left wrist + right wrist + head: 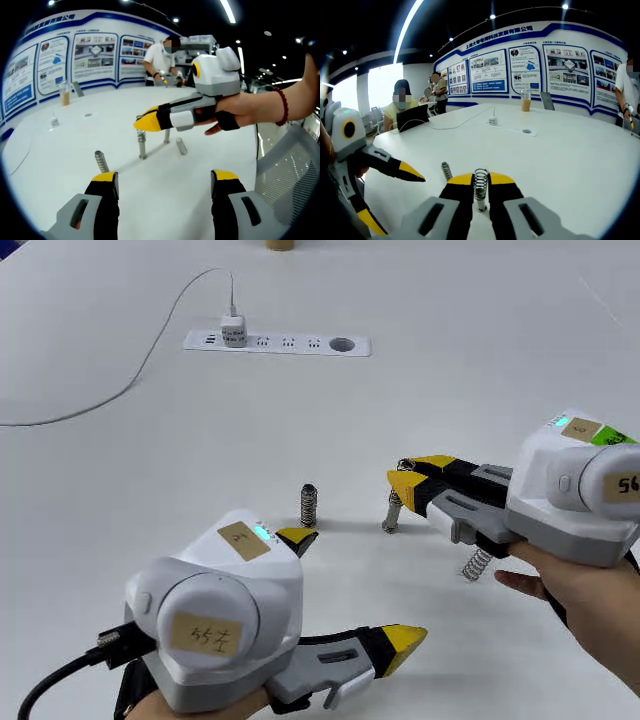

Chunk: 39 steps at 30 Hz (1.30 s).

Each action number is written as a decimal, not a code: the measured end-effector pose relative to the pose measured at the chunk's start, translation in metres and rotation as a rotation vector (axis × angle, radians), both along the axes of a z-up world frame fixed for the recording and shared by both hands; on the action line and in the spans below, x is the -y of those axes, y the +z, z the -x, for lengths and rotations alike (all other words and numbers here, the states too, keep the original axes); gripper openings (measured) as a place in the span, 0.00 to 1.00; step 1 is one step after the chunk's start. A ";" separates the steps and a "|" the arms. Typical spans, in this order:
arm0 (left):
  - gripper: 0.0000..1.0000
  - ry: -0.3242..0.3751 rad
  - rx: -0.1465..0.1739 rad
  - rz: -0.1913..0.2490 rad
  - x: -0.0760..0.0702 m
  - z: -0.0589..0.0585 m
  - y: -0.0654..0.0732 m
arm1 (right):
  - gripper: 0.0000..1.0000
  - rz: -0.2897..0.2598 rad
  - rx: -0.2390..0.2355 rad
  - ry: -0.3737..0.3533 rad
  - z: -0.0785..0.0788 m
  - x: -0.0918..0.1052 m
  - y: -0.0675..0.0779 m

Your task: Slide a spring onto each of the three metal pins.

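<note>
White desk below me, a power strip at its far side. My left gripper hangs wide open, holding nothing. Just ahead of it the first pin stands upright, wearing its spring. My right gripper is clamped on a spring atop the second pin. A loose spring lies on the desk near my right hand.
</note>
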<state>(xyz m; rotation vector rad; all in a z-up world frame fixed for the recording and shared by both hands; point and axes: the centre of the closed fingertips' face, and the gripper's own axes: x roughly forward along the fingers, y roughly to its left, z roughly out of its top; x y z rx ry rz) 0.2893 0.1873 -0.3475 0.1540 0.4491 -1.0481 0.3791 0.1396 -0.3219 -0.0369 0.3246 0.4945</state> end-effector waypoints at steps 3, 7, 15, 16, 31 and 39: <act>0.76 0.000 0.001 0.002 0.000 0.000 0.001 | 0.12 0.026 0.004 0.006 0.001 -0.001 -0.002; 0.76 0.000 0.000 0.001 0.000 0.000 0.000 | 0.12 0.052 0.000 0.016 0.003 -0.001 -0.006; 0.75 -0.001 0.003 0.001 -0.001 0.000 0.001 | 0.12 0.073 -0.013 0.013 0.003 -0.001 -0.014; 0.75 0.000 0.004 0.001 -0.001 0.000 0.001 | 0.12 0.076 -0.018 0.014 0.003 -0.002 -0.015; 0.75 0.000 0.002 0.002 -0.001 0.000 0.001 | 0.12 0.092 -0.067 0.014 0.003 -0.002 -0.033; 0.75 0.002 0.001 0.002 -0.002 -0.001 0.001 | 0.12 0.099 -0.093 0.014 0.004 -0.002 -0.041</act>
